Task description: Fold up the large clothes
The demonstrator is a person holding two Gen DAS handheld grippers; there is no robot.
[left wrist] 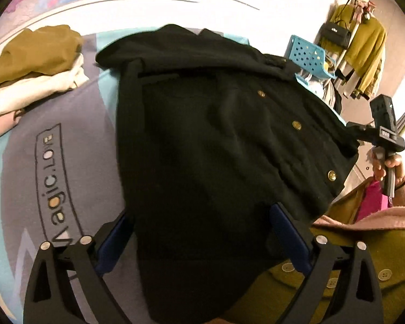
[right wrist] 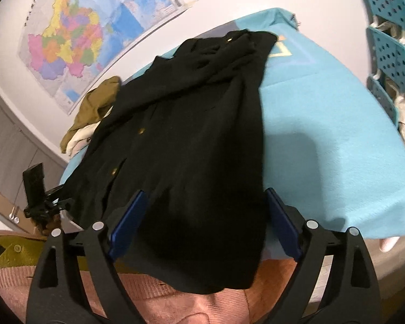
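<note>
Now the black coat (left wrist: 216, 135) lies lengthwise on the blue-covered desk (right wrist: 337, 140), hem hanging off the near edge, both the left hand-held gripper (left wrist: 202, 240) and right hand-held gripper (right wrist: 205, 221) gaping, unclamped; next, probably, pinching the hem corners to fold.

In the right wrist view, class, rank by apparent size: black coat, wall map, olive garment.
1. black coat, though it lies nearest the camera.
2. wall map.
3. olive garment, partly hidden behind the coat.
</note>
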